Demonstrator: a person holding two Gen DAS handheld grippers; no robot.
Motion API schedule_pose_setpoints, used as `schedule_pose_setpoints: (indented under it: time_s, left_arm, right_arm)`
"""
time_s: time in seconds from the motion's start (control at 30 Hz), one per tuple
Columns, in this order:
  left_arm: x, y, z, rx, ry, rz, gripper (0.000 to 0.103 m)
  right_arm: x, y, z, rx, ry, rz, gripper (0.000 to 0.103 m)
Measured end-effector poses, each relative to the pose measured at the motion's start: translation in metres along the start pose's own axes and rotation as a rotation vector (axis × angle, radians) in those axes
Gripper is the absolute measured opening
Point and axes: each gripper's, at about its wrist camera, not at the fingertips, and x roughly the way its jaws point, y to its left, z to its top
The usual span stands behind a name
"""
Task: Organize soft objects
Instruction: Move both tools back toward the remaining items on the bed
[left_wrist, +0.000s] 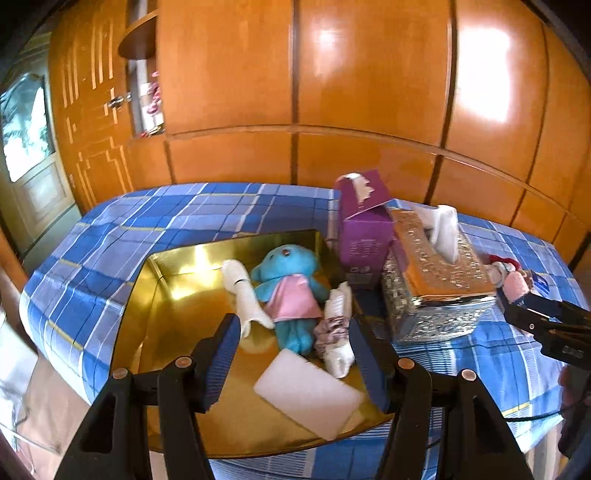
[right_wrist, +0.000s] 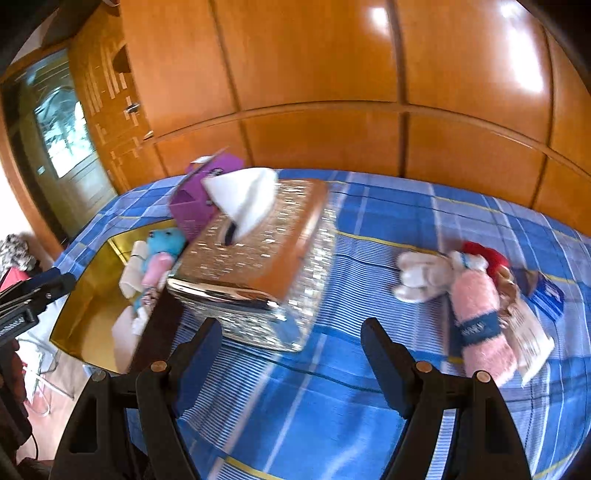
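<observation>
A gold tray (left_wrist: 173, 280) lies on the blue plaid bed and holds a blue plush toy in a pink dress (left_wrist: 286, 284), white rolled cloths (left_wrist: 243, 295), a patterned cloth (left_wrist: 330, 332) and a flat white pad (left_wrist: 310, 391). My left gripper (left_wrist: 295, 356) hovers open over the tray's near end, above the pad, gripping nothing. My right gripper (right_wrist: 295, 354) is open over bare sheet. To its right lie a pink rolled towel (right_wrist: 476, 325), a white plush (right_wrist: 421, 277), a red soft item (right_wrist: 487, 254) and a labelled packet (right_wrist: 528, 332).
A glittery tissue box (right_wrist: 258, 254) and a purple tissue box (left_wrist: 364, 229) stand between the tray and the loose items. Orange wooden wardrobe doors (left_wrist: 369, 92) back the bed. The bed's edge drops to the floor at the left (left_wrist: 33, 398). A blue card (right_wrist: 550, 295) lies by the packet.
</observation>
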Motion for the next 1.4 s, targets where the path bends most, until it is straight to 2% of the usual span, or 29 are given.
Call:
schedule_pose_setpoints:
  time_s: [0.67,0.9,1.4]
  left_arm:
    - [-0.009,-0.112,0.032,0.277,-0.063,-0.174,0.062]
    - [-0.005,-0.152,0.033,0.367,-0.055,-0.229,0.062]
    - [0.002,-0.230,0.038,0.494,-0.041,-0.341,0.062]
  right_arm:
    - [-0.056,-0.105,-0.042,0.198,-0.030,-0.225,0.079]
    - [-0.072,-0.136,-0.063,0.272,-0.040,-0.291,0.079]
    - [-0.083,-0.165,-0.069,0.360,-0.073,-0.354,0.079]
